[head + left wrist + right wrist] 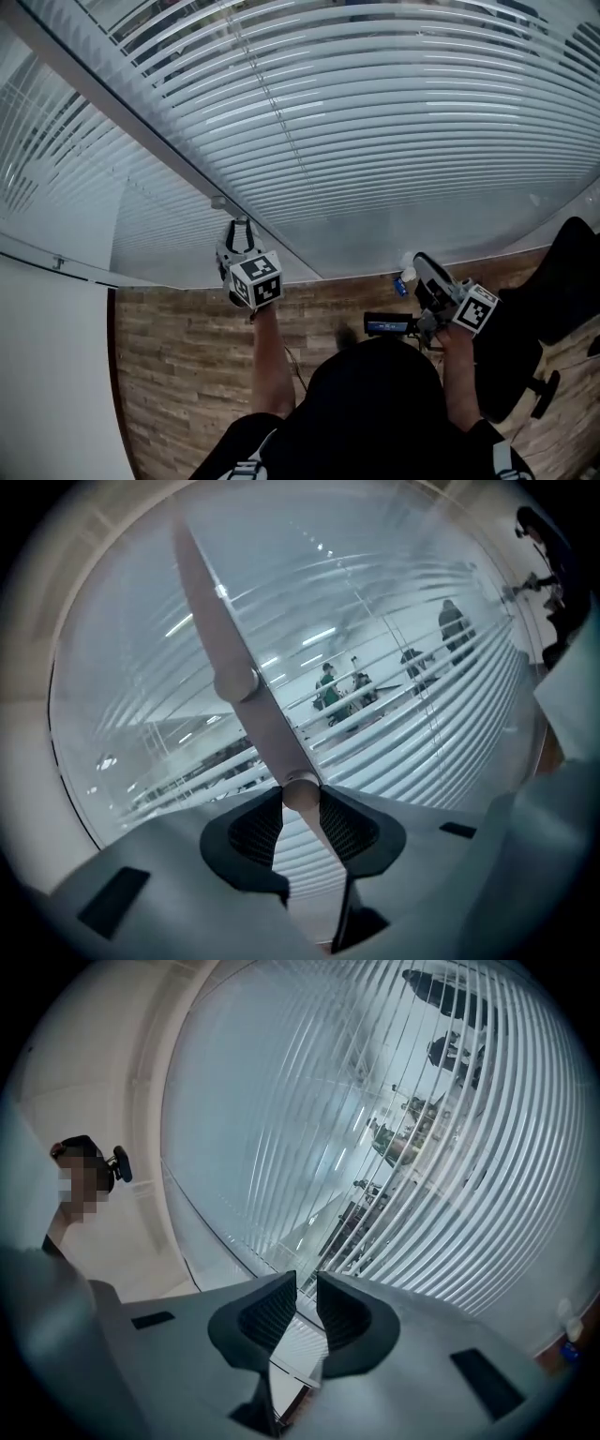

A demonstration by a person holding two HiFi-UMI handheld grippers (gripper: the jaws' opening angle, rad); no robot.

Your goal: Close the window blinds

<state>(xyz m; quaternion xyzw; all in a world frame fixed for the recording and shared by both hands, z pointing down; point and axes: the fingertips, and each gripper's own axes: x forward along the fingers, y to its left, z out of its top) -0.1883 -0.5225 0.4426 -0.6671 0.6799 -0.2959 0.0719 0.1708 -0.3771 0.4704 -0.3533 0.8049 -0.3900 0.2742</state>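
**Blinds down but not yet shut, wand in the left jaws**

Nearest to the lens we saw the left gripper (301, 803). Its 2 jaws were pinching the lower end of the pale tilt wand (234, 667), with both dark pads touching the rod. The wand rose up and to the left in front of the blinds (375, 122). The right gripper (307, 1288) was near the bottom of the window, its jaws a little apart and nothing between them.

We judged the task to be somewhere in the middle. The blinds hung down close to the wooden floor (187, 375), so the lowering seemed done. But the slats (441, 1147) were tilted partly open. Through the gaps, both gripper views showed a lit room with some people (342, 691) beyond the glass. What remained, in our opinion, was to twist the wand until the slats overlap and this view disappears.

Several things we could not read. The top of the wand, where it should join the head rail, was cut off, so we could not tell how far it was turned. In the head view the slats looked almost closed, but we put this down to the steep angle. A small white and blue thing (405, 278) beside the right gripper was too small to name. The dark chair (553, 300) was cut by the edge.
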